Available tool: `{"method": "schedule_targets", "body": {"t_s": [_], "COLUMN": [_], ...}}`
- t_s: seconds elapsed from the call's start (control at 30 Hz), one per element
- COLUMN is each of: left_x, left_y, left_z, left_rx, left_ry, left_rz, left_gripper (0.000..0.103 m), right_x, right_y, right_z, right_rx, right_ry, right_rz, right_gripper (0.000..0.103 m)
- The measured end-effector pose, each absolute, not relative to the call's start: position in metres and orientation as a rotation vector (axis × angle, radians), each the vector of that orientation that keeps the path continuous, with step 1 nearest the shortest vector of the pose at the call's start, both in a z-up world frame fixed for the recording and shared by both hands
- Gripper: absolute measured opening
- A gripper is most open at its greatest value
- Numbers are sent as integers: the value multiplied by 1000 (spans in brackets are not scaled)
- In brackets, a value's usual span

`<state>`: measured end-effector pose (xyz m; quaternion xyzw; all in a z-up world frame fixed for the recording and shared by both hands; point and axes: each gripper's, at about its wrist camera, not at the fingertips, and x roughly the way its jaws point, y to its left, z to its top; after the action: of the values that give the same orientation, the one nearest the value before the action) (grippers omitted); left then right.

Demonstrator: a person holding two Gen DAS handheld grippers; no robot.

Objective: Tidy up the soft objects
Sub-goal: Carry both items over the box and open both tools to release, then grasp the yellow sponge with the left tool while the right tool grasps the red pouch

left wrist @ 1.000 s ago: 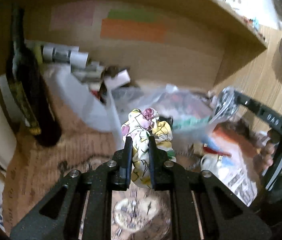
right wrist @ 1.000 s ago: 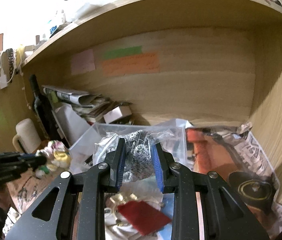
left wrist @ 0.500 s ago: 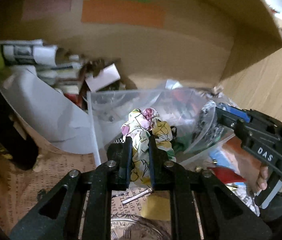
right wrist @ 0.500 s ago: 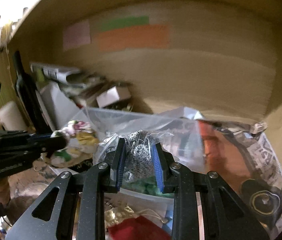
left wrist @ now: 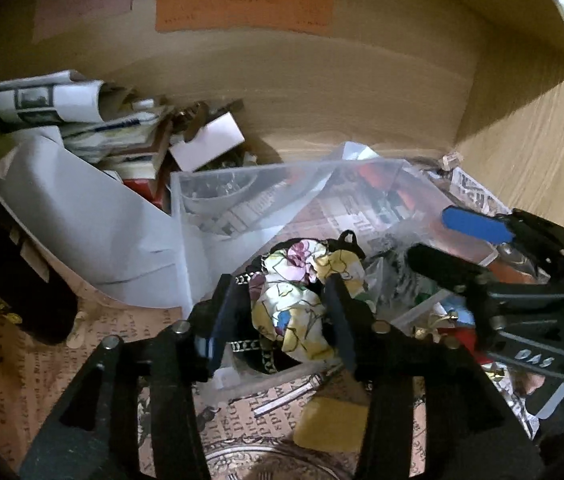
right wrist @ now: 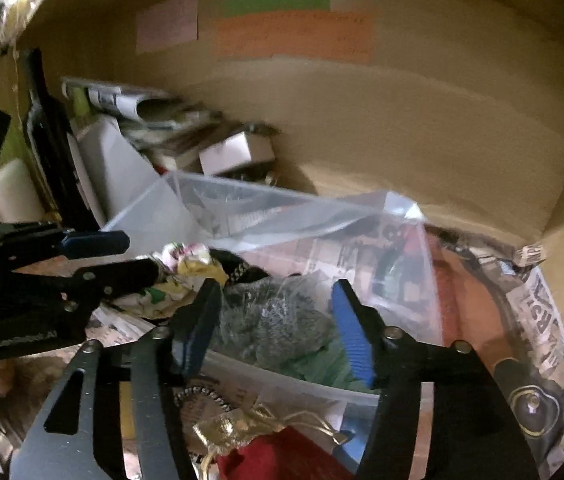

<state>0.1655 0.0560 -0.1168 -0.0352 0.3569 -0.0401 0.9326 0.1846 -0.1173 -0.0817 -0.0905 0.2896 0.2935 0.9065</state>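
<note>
A flowered cloth (left wrist: 298, 300) lies in the clear plastic bin (left wrist: 179, 216) between the spread fingers of my left gripper (left wrist: 282, 308), which is open around it. In the right wrist view the cloth (right wrist: 185, 268) shows beside the left gripper (right wrist: 121, 256). My right gripper (right wrist: 277, 328) is open over the bin (right wrist: 141, 208); a grey speckled soft item in a clear bag (right wrist: 269, 320) lies in the bin between its fingers. The right gripper also shows in the left wrist view (left wrist: 454, 244), open at the right.
The bin sits in a wooden shelf nook with coloured notes (left wrist: 241, 4) on the back wall. Rolled papers and a white box (left wrist: 205, 144) pile at back left. A dark bottle (left wrist: 9, 272) stands left. A red pouch (right wrist: 277, 460) and gold bag lie in front.
Both grippers moved forward over the bin and opened. The flowered cloth and the bagged grey item were let go and now lie in the bin.
</note>
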Motion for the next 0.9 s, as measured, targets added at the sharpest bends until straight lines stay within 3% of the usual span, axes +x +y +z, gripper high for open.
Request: {"method": "schedule_targets", "body": {"t_s": [0.07, 0.5, 0.9], "left_x": [160, 103, 92], "left_y": [57, 49, 32], "left_z": [-111, -85, -140], "left_rx": [-75, -34, -27], "left_ry": [712, 584, 755], "left_rz": [-83, -81, -118], "left_gripper": [48, 85, 87], "right_x": [179, 139, 148], "right_y": [-124, -170, -185], "right_z": [-74, -61, -127], "right_rx": [-170, -100, -35], "right_ry": [572, 510, 740], "right_rz": [604, 605, 613], "right_gripper": [65, 76, 74]}}
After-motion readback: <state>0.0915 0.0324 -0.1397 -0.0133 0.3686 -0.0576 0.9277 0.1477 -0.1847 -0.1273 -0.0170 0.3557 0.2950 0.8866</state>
